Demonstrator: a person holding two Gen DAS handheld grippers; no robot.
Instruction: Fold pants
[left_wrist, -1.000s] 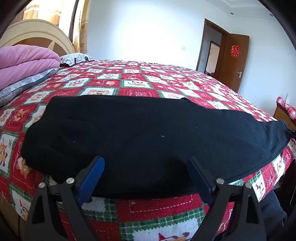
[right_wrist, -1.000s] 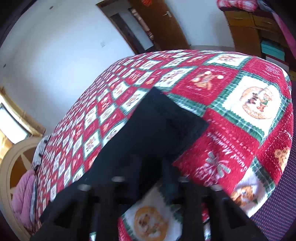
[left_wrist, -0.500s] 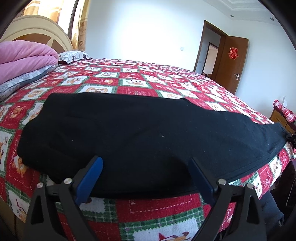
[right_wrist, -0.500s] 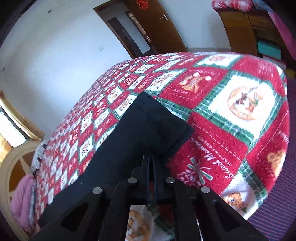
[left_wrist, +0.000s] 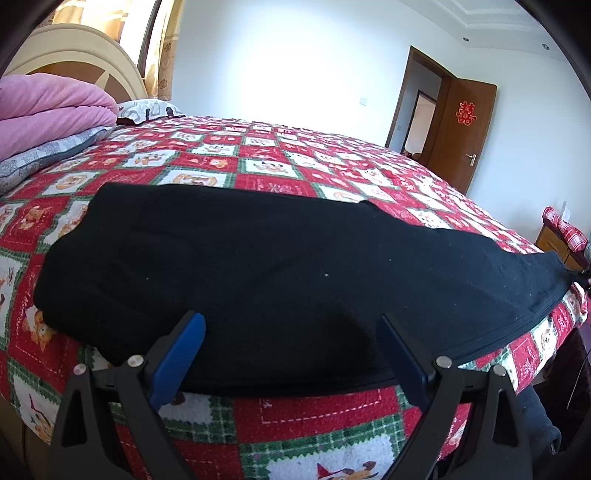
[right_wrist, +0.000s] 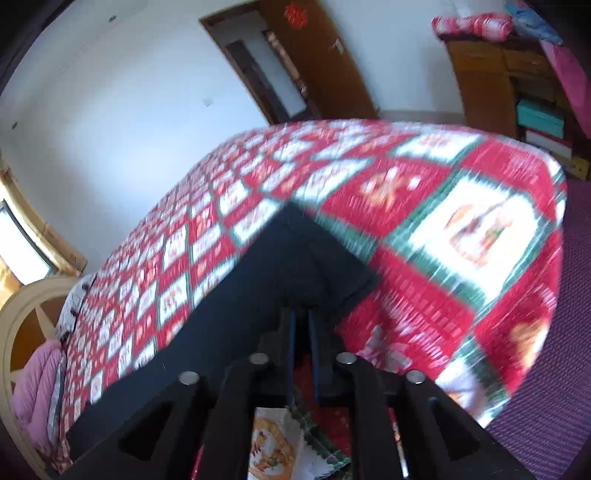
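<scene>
Black pants (left_wrist: 280, 273) lay flat along the near edge of a bed covered by a red, green and white patchwork quilt (left_wrist: 295, 162), their long axis running left to right across the left wrist view. The broader end lay to the left; the narrower hemmed end tapered to the right, toward the bed's right corner. The left gripper (left_wrist: 291, 339) faced the near long edge of the garment squarely, its blue-padded fingers (left_wrist: 181, 354) spread wide and gripping nothing, the cloth lying just beyond and between the tips. The right gripper (right_wrist: 300, 325) stood at the right-hand end, its fingers drawn nearly together at the hem corner; cloth appeared pinched between them, though motion blur left the bite uncertain. By this reading the right gripper was the nearer to the hem, and a lengthwise fold would carry that end leftward along the garment's axis toward the broad end. Outward from the garment, a pink duvet (left_wrist: 48, 110) and headboard (left_wrist: 74, 62) lay at far left, a brown door (left_wrist: 465, 129) at far right.
</scene>
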